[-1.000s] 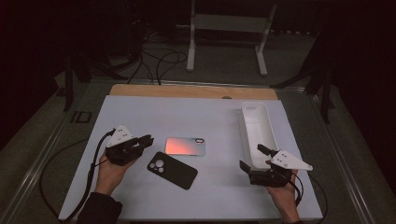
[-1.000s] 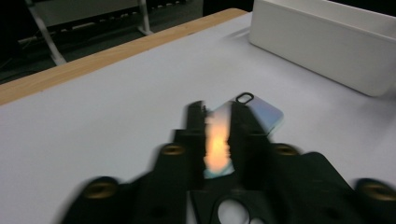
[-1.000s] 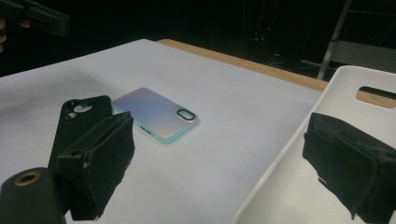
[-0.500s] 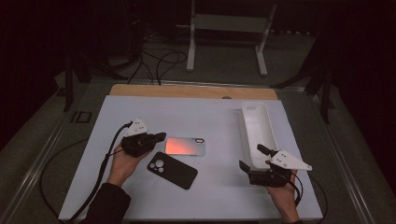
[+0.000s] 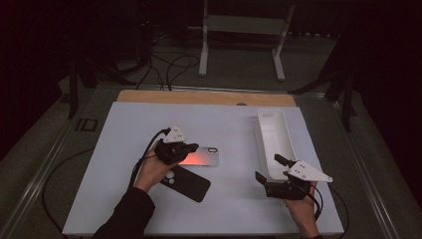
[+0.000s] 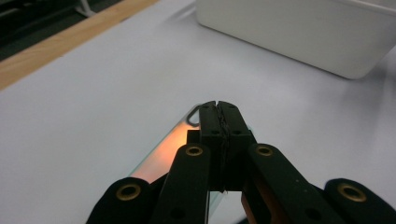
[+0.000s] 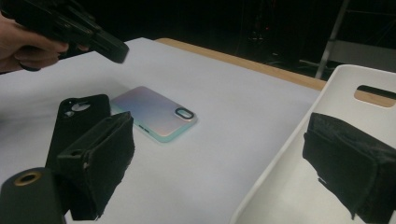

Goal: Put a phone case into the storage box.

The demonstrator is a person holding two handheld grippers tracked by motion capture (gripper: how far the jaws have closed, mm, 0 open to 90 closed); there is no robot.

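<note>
The left gripper (image 5: 191, 148), jaws pressed fully together and gripping nothing, is hovering just above the iridescent, orange-glinting phone case (image 5: 201, 156). That case is lying flat on the white table (image 5: 224, 124), just beyond the black phone case (image 5: 186, 182) and well left of the long white plastic tray (image 5: 274, 142). The right gripper (image 5: 266, 169), jaws spread wide and empty, is straddling the tray's near wall.

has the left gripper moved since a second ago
Yes. The left gripper has shifted rightward in the high view, from beside the black phone case to over the near end of the iridescent phone case, jaws shut.
</note>
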